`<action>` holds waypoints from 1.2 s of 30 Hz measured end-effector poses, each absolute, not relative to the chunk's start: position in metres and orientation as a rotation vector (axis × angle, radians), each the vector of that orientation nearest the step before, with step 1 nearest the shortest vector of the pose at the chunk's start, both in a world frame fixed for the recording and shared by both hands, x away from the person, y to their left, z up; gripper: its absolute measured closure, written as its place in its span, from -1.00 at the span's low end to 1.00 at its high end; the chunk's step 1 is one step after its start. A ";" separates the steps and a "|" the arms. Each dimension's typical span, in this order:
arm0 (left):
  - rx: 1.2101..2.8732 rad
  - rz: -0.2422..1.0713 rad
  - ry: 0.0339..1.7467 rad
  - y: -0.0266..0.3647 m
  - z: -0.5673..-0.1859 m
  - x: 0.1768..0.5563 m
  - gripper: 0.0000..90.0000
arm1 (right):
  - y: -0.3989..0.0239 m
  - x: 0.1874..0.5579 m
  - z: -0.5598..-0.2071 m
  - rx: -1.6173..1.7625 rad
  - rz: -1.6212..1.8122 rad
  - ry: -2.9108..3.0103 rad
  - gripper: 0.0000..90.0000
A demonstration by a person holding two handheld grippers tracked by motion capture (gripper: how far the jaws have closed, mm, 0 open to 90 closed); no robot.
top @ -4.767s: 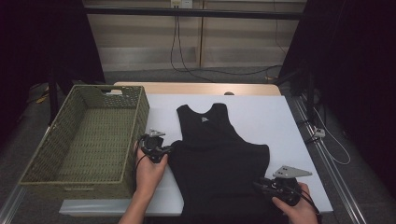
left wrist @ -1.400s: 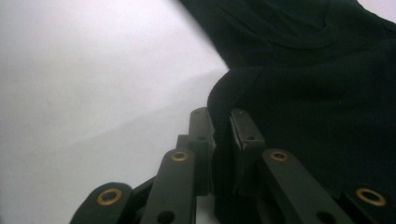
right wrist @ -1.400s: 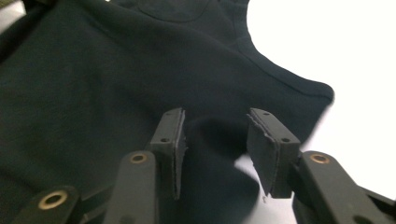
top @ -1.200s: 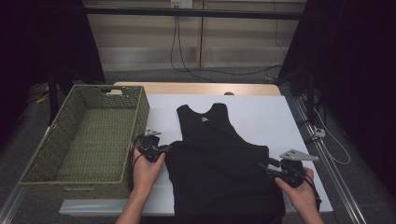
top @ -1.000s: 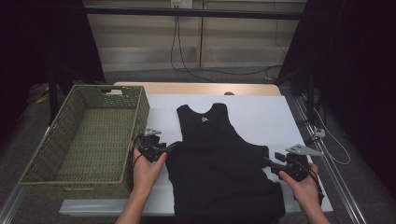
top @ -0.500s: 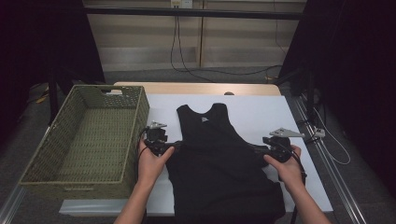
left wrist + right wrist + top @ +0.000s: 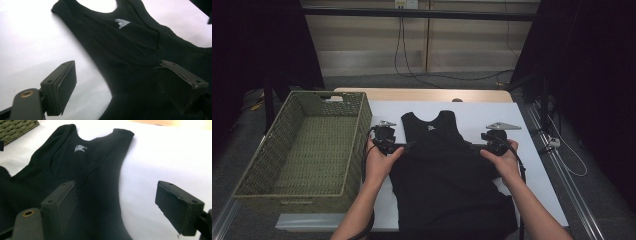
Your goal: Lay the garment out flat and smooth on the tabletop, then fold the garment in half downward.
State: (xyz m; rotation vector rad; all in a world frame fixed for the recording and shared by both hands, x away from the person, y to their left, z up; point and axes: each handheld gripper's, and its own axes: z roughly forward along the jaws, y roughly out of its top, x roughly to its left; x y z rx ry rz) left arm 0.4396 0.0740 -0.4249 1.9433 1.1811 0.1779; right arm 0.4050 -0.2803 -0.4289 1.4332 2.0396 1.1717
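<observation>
Black tank top (image 7: 447,170): lies flat on the white desk (image 7: 522,125), neck toward the far edge, small pale label (image 7: 122,23) inside the collar; hem reaches the near edge. Left gripper (image 7: 408,145): at the garment's left armhole edge, jaws just opened and spread wide, one over cloth, one over bare desk, pinching nothing. Right gripper (image 7: 476,146): at the right armhole edge, jaws likewise just opened, spread, nothing pinched. Woven green basket (image 7: 307,145): stands left of the top, just beside the left hand (image 7: 379,160).
</observation>
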 end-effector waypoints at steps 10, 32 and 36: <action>1.945 0.180 1.176 0.066 -0.418 0.466 -0.67 | -0.265 0.445 -0.420 1.477 1.212 2.005 -0.67; 1.936 0.192 1.202 0.057 -0.418 0.500 -0.70 | -0.236 0.494 -0.423 1.452 1.135 2.058 -0.70; 1.925 0.201 1.200 0.053 -0.418 0.506 -0.70 | -0.235 0.503 -0.429 1.457 1.105 2.047 -0.65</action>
